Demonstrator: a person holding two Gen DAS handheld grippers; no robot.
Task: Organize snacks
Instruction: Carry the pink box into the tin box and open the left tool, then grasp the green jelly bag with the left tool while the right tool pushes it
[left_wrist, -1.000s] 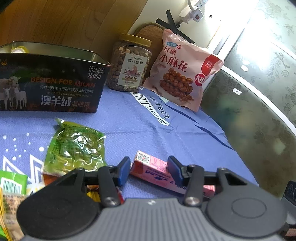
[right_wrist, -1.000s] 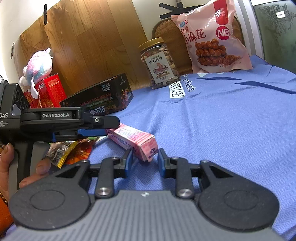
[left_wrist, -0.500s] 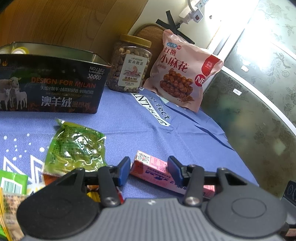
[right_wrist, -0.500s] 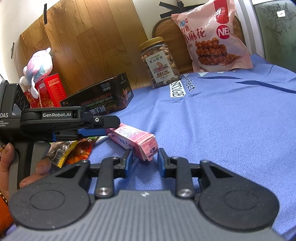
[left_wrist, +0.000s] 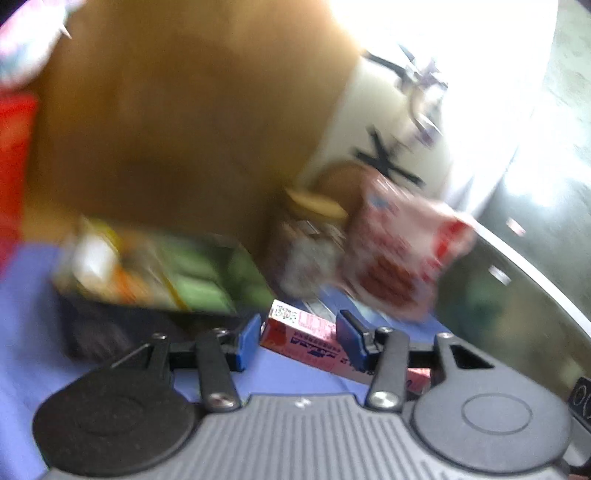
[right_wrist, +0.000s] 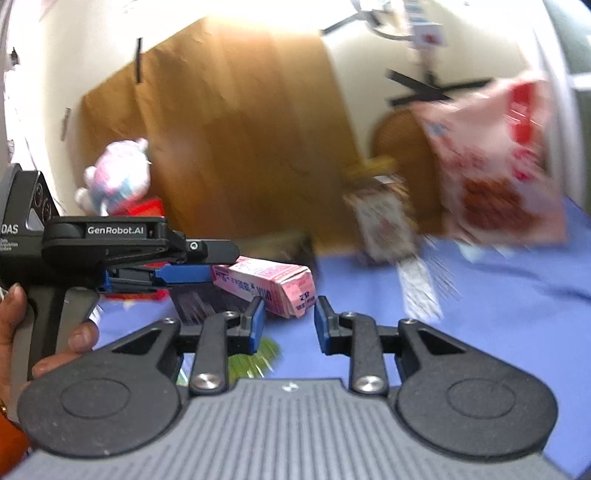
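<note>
Left gripper (left_wrist: 297, 336) clamped on pink snack pack (left_wrist: 306, 334), raised above blue cloth (right_wrist: 517, 314), near dark tin (left_wrist: 147, 280). Right gripper (right_wrist: 290, 319) apart, holding nothing. Risk: off-centre grip; pack could swing or slip in transit.

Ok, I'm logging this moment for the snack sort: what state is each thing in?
Left gripper: shut on the pink box.
Pink box: held off the cloth.
Right gripper: open, empty.
Black tin: open, packets inside.
Nut jar: upright, lid on.
Pink bag: standing, blurred.
</note>
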